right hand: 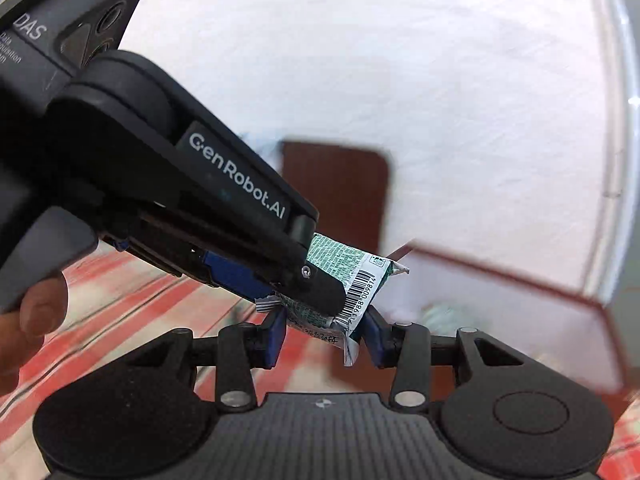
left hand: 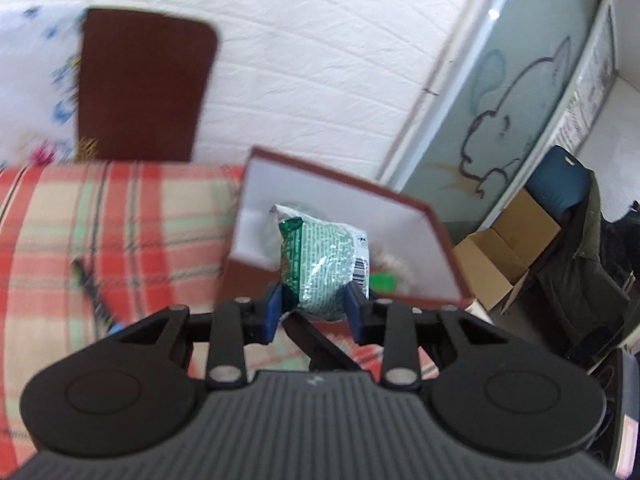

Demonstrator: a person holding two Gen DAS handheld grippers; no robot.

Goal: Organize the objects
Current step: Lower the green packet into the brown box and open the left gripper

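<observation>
Left tongs [left hand: 313, 305] and right tongs [right hand: 323, 330] both clamp the green snack packet [left hand: 322, 258] — held above the plaid bed [left hand: 100, 216], at the near edge of the open brown box [left hand: 404, 216].

I see a small crinkled green-and-silver foil snack packet [left hand: 320, 264] with a barcode on its white end, held upright in the air above the near rim of an open brown cardboard box with a white lining [left hand: 400, 216]. That box sits at the right edge of the red-plaid bedspread [left hand: 120, 220].
</observation>
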